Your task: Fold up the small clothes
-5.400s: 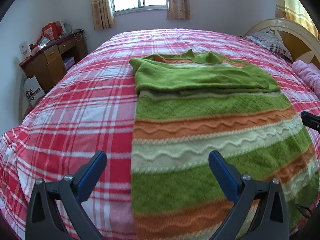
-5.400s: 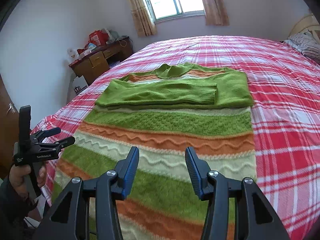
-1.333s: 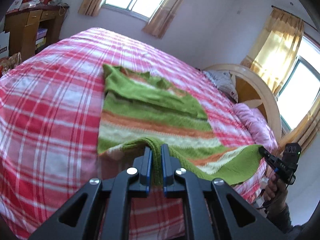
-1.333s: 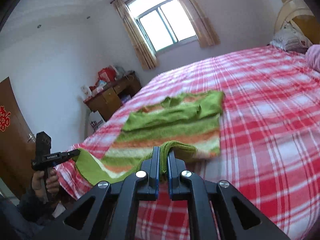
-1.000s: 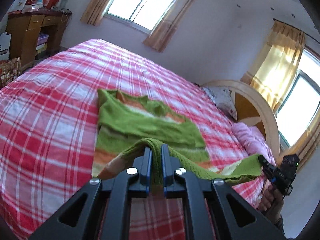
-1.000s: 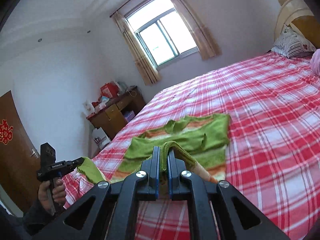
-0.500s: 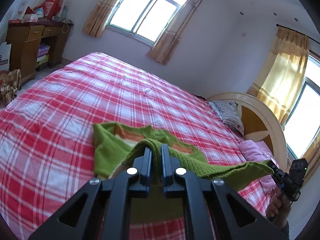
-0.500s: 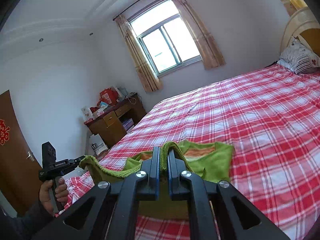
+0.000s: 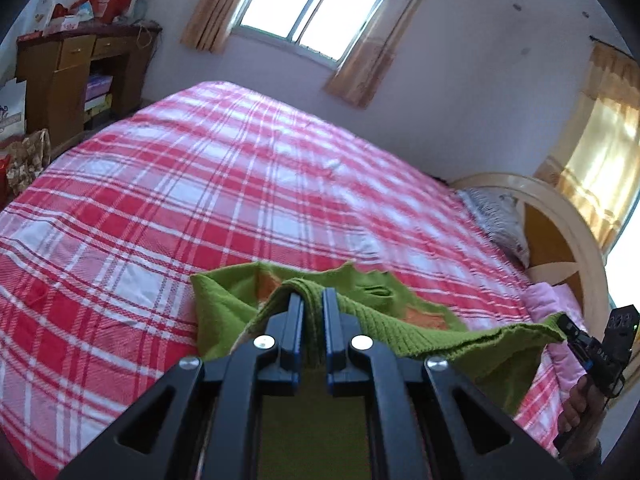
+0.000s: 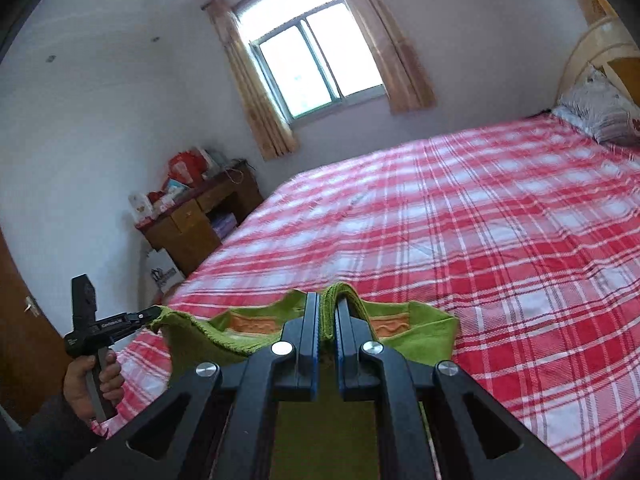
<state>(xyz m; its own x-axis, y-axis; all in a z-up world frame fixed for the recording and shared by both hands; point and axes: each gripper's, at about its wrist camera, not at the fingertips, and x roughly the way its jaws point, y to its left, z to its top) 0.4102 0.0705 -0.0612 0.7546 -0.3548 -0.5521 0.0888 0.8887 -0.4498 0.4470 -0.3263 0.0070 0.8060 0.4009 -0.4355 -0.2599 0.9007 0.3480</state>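
Observation:
A green knitted sweater (image 9: 400,324) with orange and cream stripes lies on the red plaid bed (image 9: 224,184). Its bottom hem is lifted and stretched in the air between both grippers, above the collar end (image 9: 360,280). My left gripper (image 9: 312,300) is shut on one hem corner; in the right wrist view this left gripper (image 10: 148,314) shows at the far left. My right gripper (image 10: 328,304) is shut on the other hem corner (image 10: 340,292); in the left wrist view this right gripper (image 9: 568,330) shows at the far right. The sweater's lower body hangs hidden behind the fingers.
A wooden desk (image 10: 196,220) with boxes and bags stands by the wall left of the bed. The cream headboard (image 9: 560,216), a patterned pillow (image 10: 600,112) and a pink blanket (image 9: 548,300) are at the bed's right end. The person's hand (image 10: 90,380) grips the left tool.
Both grippers have carried the hem forward over the sweater toward its collar. The striped body has vanished under the lifted fabric. Only the collar end still shows on the bed.

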